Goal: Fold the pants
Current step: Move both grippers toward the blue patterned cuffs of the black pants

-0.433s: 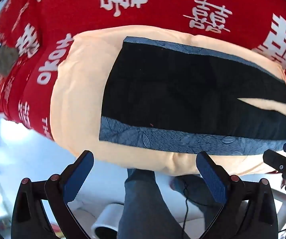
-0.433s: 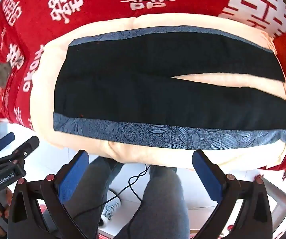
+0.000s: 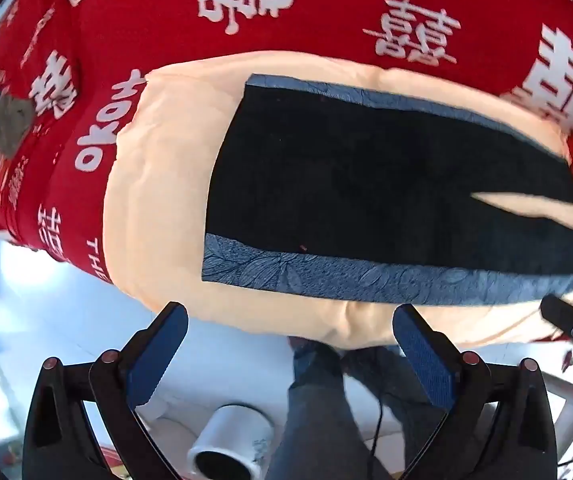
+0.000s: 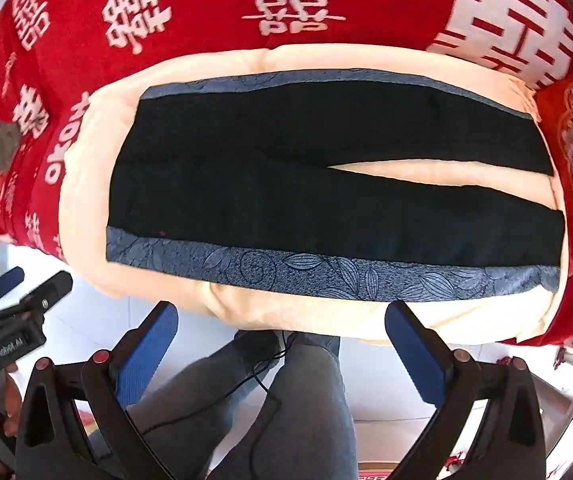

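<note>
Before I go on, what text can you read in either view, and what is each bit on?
"GenRobot.AI": white print on the black body of the left tongs, seen in the right wrist view.
"囍": big white signs across the red plush blanket.
"THE": white letters at that blanket's near edge, cut off.
Other white lettering on the blanket: warped, unreadable.
Black pants with blue leaf-print side bands: no text.

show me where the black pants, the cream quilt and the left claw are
black pants [image 4: 326,184], right wrist view, middle of the dark fabric
cream quilt [image 3: 158,208], left wrist view, bare left part
left claw [image 3: 290,356], left wrist view, midway between fingertips
</note>
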Demonstrator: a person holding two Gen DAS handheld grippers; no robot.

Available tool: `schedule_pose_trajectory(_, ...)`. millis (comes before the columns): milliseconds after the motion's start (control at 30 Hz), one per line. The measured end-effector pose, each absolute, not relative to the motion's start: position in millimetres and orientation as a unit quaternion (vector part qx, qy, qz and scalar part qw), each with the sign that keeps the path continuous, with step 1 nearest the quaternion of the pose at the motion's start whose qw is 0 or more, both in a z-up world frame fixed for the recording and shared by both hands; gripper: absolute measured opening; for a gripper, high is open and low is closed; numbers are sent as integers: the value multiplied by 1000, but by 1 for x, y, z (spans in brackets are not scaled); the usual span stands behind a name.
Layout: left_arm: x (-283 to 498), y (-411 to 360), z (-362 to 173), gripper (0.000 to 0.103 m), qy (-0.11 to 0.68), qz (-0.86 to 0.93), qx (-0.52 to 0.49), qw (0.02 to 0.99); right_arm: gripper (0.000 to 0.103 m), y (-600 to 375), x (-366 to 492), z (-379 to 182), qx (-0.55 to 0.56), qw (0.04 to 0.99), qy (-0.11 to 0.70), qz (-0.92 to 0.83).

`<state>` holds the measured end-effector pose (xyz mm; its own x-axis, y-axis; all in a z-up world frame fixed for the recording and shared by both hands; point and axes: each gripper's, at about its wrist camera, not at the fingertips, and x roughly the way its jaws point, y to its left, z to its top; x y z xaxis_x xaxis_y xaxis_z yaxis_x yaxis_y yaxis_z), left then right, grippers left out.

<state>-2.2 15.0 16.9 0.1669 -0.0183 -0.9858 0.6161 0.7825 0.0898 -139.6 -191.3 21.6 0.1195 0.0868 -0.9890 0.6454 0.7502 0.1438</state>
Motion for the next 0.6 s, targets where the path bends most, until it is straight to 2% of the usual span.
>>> schedule_pose_trajectory(333,14,0,33,103,562,-257,293,730,103,-174,-132,23,307,687,612,-245)
schedule_pose_trajectory(600,18,-7,29,103,555,-285,316,715,103,-165,-135,20,322,673,609,-269)
